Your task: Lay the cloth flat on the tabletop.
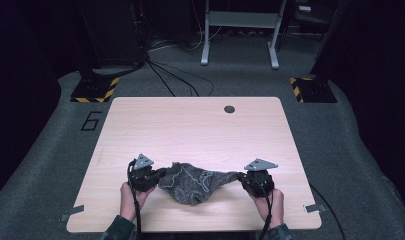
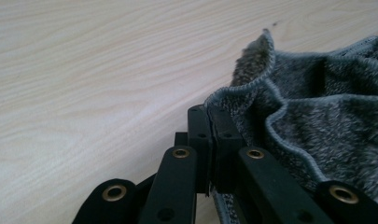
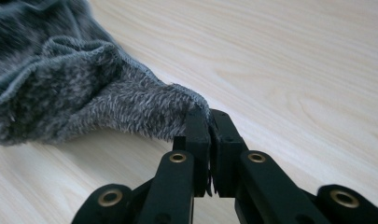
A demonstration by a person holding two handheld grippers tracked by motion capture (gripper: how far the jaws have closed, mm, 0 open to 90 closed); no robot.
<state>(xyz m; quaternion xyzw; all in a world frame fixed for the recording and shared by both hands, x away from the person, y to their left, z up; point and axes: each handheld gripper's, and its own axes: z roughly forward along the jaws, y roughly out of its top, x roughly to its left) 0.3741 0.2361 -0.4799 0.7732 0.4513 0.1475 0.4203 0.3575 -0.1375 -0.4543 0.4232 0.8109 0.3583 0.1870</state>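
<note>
High view: left gripper (image 1: 159, 175) and right gripper (image 1: 241, 176) each pinch an edge of the grey fleece cloth (image 1: 195, 182) (spread between them).

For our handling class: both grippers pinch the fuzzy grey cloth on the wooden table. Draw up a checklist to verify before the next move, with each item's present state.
1. Left gripper jaws closed on the hemmed edge of the fuzzy grey knitted cloth: ok.
2. Right gripper jaws closed on the cloth's opposite end: ok.
3. Cloth stretched flat between the grippers: not ok, its middle sags in folds.
4. Cloth fully on the pale wooden table: ok.
5. Bare tabletop beyond the cloth: ok.
6. How much fabric each bite holds: cannot tell.
</note>
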